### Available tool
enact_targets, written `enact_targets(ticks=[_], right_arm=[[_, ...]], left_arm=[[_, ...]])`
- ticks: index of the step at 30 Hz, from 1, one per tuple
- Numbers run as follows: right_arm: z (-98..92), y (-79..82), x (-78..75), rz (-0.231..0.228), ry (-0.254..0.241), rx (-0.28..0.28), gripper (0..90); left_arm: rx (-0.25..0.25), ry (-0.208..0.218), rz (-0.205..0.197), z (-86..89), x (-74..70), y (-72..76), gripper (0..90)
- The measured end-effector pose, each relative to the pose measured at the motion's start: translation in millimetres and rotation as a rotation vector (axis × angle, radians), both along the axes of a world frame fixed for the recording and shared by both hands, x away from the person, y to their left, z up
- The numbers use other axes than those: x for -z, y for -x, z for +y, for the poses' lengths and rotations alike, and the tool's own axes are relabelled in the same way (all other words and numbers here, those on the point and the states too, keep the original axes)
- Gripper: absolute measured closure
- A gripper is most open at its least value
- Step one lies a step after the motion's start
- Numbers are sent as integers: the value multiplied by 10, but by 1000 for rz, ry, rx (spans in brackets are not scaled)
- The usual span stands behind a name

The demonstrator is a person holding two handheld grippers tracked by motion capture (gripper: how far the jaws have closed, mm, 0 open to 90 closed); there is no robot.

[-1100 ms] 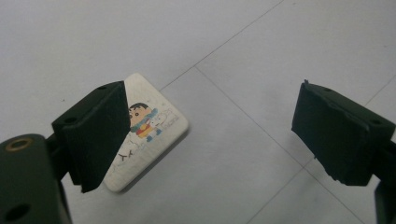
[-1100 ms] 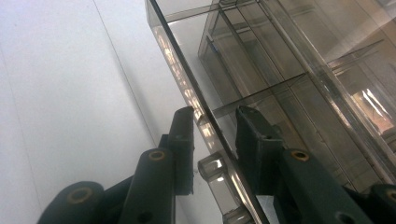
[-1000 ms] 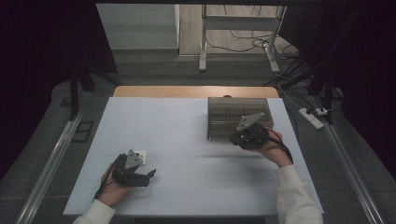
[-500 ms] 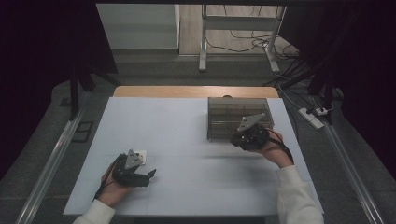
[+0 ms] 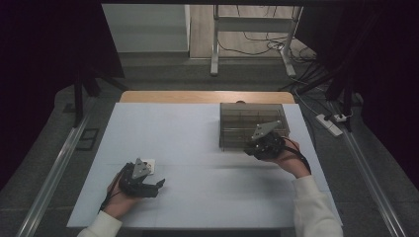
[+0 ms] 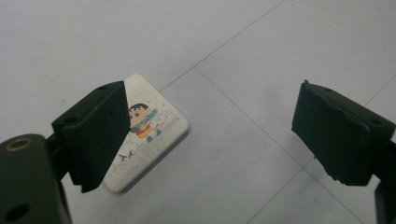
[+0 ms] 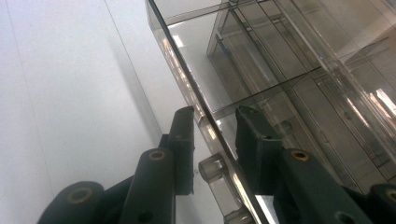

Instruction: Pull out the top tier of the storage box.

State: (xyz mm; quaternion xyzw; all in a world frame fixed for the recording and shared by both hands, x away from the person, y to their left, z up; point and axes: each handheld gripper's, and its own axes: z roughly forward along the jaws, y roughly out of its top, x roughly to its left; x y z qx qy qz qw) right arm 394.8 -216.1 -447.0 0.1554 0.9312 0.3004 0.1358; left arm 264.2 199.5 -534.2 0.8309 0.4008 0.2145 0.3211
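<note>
A small white card with a cartoon print lies flat on the pale table, at the near left, card. My left gripper hovers over it, open wide, its left jaw covering one corner of the card; the left gripper lies low on the table. A clear smoky box with inner dividers stands at the far right. My right gripper straddles the box's near wall, one jaw on each side, close around the thin wall and a small clear knob.
The table's wooden far edge runs behind the box. Metal rails flank the table on both sides. A power strip and cables lie on the floor at the right.
</note>
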Motion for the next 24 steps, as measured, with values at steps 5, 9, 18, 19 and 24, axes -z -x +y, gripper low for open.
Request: enact_targets(ticks=[5, 9, 18, 19, 24], right_arm=[[-4, 5, 1, 3, -1, -4, 676], [-4, 11, 2, 3, -2, -4, 676], [-6, 32, 1, 13, 4, -11, 678], [-4, 35, 6, 9, 1, -9, 678], [-4, 43, 4, 9, 6, -11, 678]], left_arm=[[1, -1, 0, 0, 1, -1, 117], [1, -4, 0, 0, 3, -2, 117], [2, -6, -1, 1, 5, -4, 117], [1, -5, 0, 0, 5, -3, 117], [1, -6, 0, 0, 6, -4, 117]])
